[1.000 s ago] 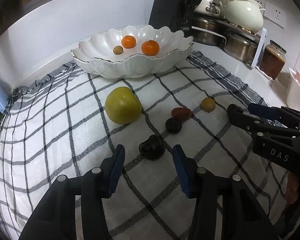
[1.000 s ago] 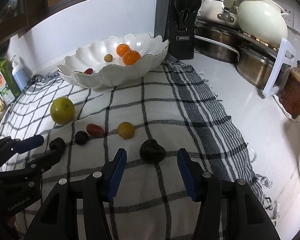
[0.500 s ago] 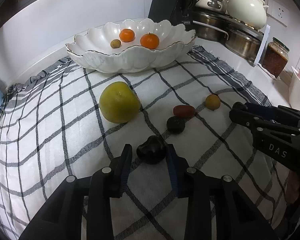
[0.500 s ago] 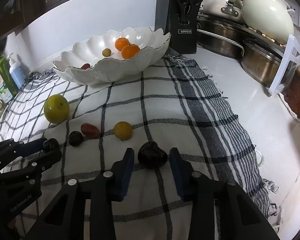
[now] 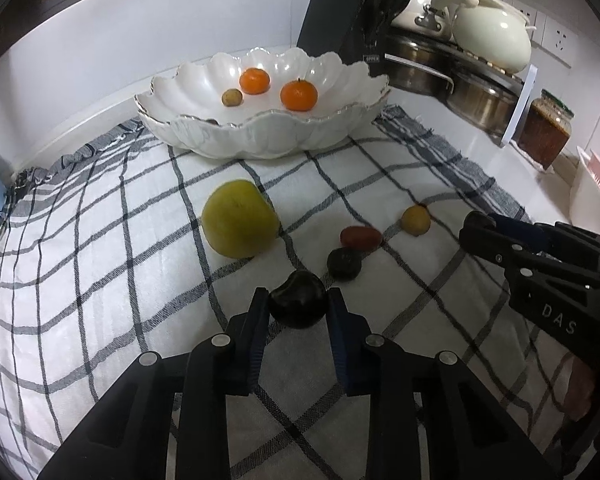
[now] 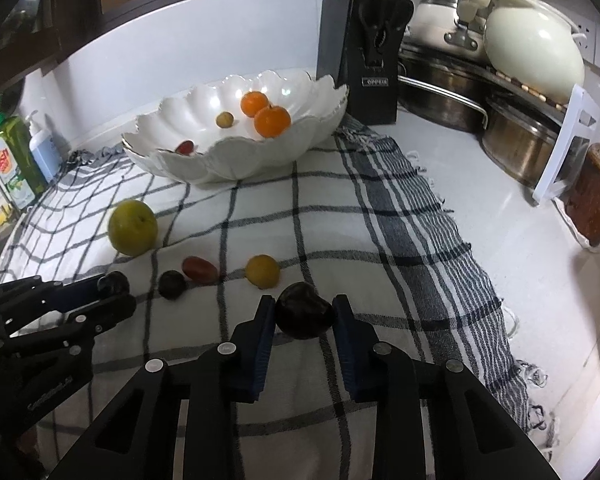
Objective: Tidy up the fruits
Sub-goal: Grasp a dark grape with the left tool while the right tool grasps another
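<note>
Jaws closing on two dark plums on the checked cloth (image 5: 100,240), left gripper (image 5: 298,312) pinching one (image 5: 298,305), right gripper (image 6: 304,316) the other (image 6: 304,316): best squeezed gently, lifted straight, carried over the white bowl (image 5: 260,140) rim before release
</note>
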Motion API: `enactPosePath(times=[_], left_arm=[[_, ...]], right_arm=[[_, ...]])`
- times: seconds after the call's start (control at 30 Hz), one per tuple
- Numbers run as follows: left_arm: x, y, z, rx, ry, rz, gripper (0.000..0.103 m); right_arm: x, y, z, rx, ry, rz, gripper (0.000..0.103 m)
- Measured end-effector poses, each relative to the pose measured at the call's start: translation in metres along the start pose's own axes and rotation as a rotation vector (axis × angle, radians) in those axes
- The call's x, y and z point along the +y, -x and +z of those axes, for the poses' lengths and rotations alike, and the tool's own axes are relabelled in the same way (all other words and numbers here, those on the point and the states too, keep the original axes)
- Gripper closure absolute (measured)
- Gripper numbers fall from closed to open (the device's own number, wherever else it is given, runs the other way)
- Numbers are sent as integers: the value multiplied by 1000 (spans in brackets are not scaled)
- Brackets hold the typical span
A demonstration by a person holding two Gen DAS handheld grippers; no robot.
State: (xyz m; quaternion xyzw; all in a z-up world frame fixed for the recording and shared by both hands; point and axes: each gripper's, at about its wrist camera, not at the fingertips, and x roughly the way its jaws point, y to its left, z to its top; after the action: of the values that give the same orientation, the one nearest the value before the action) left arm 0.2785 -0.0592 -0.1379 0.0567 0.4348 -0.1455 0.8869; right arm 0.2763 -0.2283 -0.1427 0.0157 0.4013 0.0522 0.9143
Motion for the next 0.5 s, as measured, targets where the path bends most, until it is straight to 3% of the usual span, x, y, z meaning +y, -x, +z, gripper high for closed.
enactPosePath(times=[0.5], left_arm=[[10,42,16,-111,13,6,74]], right_arm=[[15,40,14,-125,26,5,73]])
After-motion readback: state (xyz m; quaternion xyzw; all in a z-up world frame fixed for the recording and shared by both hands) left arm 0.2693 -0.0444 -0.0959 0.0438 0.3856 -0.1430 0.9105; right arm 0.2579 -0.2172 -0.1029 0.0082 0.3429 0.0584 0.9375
